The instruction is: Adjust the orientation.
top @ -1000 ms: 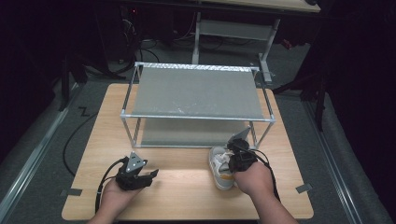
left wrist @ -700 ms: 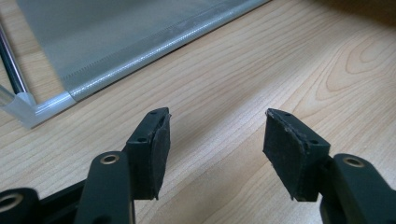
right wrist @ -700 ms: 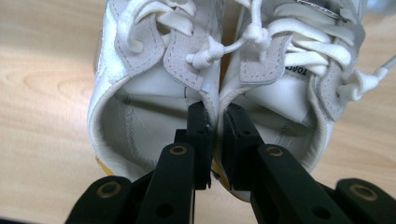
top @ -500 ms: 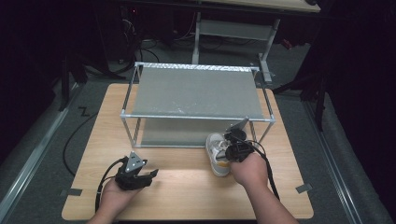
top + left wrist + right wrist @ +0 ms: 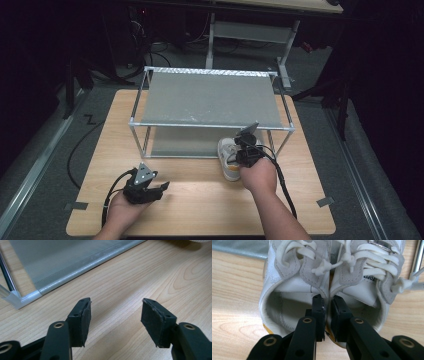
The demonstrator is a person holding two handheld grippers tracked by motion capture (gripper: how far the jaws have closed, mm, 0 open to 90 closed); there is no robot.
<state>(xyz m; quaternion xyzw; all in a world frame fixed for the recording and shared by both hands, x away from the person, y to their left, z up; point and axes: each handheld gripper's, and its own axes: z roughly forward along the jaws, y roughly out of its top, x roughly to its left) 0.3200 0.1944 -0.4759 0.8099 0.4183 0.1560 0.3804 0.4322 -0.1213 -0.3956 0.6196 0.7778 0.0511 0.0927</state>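
right gripper view: right gripper (image 5: 327,302) clamped on the touching inner collars of two white shoes (image 5: 294,277), one jaw inside each shoe, shoes side by side on the table (image 5: 234,290), toes pointing away. left gripper view: left gripper (image 5: 115,315) jaws wide apart, holding nothing, low over bare wood. high view: left gripper (image 5: 145,187) near front left of table, shoes (image 5: 229,157) right of centre, toes just at the front edge of the metal rack (image 5: 210,97) behind.

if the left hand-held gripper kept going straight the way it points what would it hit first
Probably the pair of white sneakers near the rack's front; until then its open jaws face bare table. Depth is unclear.
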